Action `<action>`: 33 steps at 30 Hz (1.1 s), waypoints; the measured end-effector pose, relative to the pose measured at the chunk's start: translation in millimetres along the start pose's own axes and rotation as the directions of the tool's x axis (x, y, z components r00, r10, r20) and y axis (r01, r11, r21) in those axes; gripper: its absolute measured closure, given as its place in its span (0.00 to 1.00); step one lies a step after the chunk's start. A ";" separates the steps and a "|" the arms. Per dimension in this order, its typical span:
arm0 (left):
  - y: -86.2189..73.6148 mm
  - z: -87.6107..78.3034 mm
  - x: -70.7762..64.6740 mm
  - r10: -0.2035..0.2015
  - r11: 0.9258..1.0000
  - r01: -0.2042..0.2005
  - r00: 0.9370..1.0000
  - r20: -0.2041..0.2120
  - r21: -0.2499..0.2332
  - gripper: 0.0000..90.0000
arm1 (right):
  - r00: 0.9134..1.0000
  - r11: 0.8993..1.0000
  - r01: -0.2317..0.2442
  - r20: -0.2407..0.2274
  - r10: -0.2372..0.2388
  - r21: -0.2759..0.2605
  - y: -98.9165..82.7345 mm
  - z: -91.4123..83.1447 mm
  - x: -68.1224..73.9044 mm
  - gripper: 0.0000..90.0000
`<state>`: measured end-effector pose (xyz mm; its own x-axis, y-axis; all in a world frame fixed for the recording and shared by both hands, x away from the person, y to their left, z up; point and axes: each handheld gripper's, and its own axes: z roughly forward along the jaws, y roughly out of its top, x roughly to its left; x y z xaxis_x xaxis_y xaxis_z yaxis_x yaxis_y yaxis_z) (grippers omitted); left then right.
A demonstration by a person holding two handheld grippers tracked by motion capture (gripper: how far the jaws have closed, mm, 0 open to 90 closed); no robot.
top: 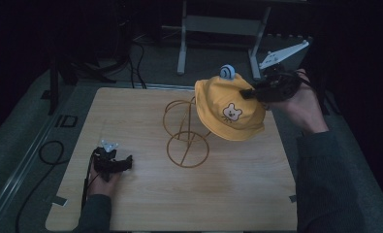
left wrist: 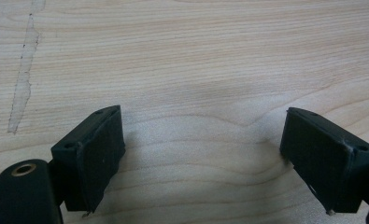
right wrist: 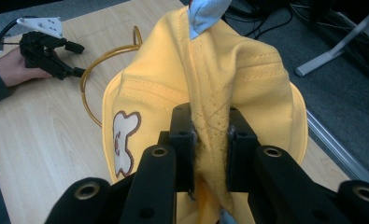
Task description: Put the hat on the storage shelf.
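Item 1: hat [top: 230, 109], yellow cloth, bear patch on front, blue-grey ear on top. Held off the table [top: 145, 204] over its far right part, hanging just beside the wire stand [top: 186, 133]; can't tell if it touches the stand.

Item 2: your right gripper [right wrist: 210, 140]. Jaws pinched tight on a fold of the hat's cloth; fabric bunched between the pads. Sits above the table's far right corner.

Item 3: your left gripper [left wrist: 203, 158]. Jaws wide apart, nothing between them, just bare wood. Rests near the table's near left corner, well apart from the hat.

Item 4: wire stand, gold rings, approx. mid-table.
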<state>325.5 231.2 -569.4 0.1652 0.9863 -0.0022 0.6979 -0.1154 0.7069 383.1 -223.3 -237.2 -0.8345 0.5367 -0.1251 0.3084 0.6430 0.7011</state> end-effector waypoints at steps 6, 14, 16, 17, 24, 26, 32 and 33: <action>0.0 0.0 0.0 0.000 1.000 0.000 1.000 0.000 0.000 0.15 | 1.000 1.000 0.028 -0.008 -0.028 0.004 9.9 5.6 4.2 0.86; 0.5 0.5 -0.6 0.003 1.000 -0.003 1.000 0.002 0.000 0.15 | 0.999 0.999 0.048 -0.018 -0.048 0.010 21.0 15.1 7.7 0.86; 0.6 0.5 -0.7 0.002 1.000 -0.002 1.000 0.002 0.000 0.15 | 0.999 0.998 0.052 -0.016 -0.051 0.020 23.8 17.6 7.7 0.86; 0.6 0.5 -0.6 0.003 1.000 -0.003 1.000 0.002 0.000 0.15 | 0.998 0.998 0.053 -0.017 -0.053 0.026 25.8 19.1 8.1 0.86; 0.7 0.6 -0.8 0.002 1.000 -0.002 1.000 0.002 0.001 0.15 | 0.997 0.996 0.078 -0.019 -0.077 0.047 38.2 26.7 10.7 0.86; 0.8 0.6 -1.0 0.002 1.000 -0.002 1.000 0.002 0.001 0.15 | 0.996 0.995 0.084 -0.025 -0.083 0.054 41.7 29.3 11.1 0.86; 0.9 0.6 -1.1 0.002 1.000 -0.002 1.000 0.003 0.002 0.15 | 0.995 0.991 0.101 -0.030 -0.099 0.089 50.7 37.0 11.9 0.86; 0.9 0.6 -1.1 0.002 1.000 -0.002 1.000 0.003 0.002 0.15 | 0.994 0.990 0.105 -0.032 -0.102 0.093 54.0 39.3 11.9 0.86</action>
<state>326.4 229.9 -569.2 0.1688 0.9857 -0.0028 0.6989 -0.1176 0.7054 407.8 -160.6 -228.5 -0.8758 0.4504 -0.1735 0.2607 0.7439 0.6154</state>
